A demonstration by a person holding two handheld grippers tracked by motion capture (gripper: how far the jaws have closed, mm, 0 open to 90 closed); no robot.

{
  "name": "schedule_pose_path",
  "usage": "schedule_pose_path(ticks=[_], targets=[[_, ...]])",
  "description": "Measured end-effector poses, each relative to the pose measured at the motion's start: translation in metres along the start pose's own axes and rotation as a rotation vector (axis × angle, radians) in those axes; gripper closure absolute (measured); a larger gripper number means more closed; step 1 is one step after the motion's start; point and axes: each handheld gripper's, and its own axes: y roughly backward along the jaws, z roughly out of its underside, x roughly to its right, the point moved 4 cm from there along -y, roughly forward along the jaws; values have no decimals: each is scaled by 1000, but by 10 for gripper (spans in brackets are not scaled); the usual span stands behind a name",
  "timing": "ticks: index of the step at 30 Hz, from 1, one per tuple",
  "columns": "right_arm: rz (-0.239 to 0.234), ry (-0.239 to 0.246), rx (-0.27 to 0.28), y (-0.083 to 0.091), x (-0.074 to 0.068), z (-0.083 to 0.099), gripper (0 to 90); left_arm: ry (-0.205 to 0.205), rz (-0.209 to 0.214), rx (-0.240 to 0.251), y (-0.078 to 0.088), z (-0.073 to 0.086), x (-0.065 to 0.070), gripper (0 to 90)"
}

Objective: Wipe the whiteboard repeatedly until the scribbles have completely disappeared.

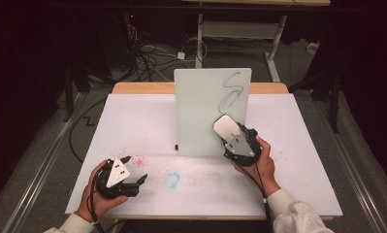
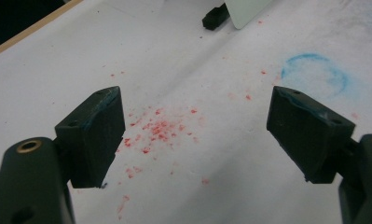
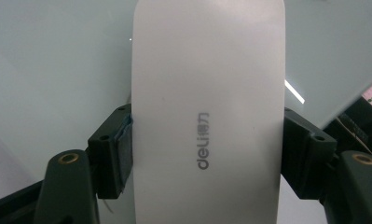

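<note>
A pale whiteboard (image 1: 205, 111) stands upright in the middle of the white table (image 1: 133, 121), with a black scribble (image 1: 232, 90) near its top right. My right gripper (image 1: 234, 135) is shut on a white "deli" eraser (image 1: 226, 126) and holds it against the board's lower right. In the right gripper view the eraser (image 3: 207, 93) sits lengthwise between the two jaws of my right gripper (image 3: 207, 154), in front of the board (image 3: 58, 70). My left gripper (image 1: 136, 169) rests low at the table's front left, open and holding nothing, and its open span (image 2: 195, 135) shows over the table.
Red specks (image 2: 158, 128) lie on the table between the left jaws, and a smudged blue ring (image 2: 316, 74) lies to their right. A small black foot (image 2: 215, 16) props the board's lower left corner. Cables (image 1: 147, 53) and another table's legs (image 1: 273, 43) are on the floor beyond.
</note>
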Motion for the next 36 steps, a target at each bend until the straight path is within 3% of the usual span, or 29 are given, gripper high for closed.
schedule_pose_path(ticks=[3,9,13,19,22,29,36], targets=[[-27,32,-6,-1,-10,1,303,-1,1,-1,0,0,0,187],[-95,146,-31,-4,-38,1,303,-2,3,-2,0,0,1,187],[-92,228,-55,-5,-49,4,304,-1,3,-4,0,0,0,187],[-116,250,-68,-2,-47,13,305,2,1,-3,1,1,0,187],[-134,211,-81,0,-40,16,305,1,-3,-3,3,2,-1,187],[-143,299,-128,4,-28,26,304,-2,-6,-6,4,3,-1,187],[-169,340,-169,10,-10,40,304,-5,-3,-8,3,2,0,188]])
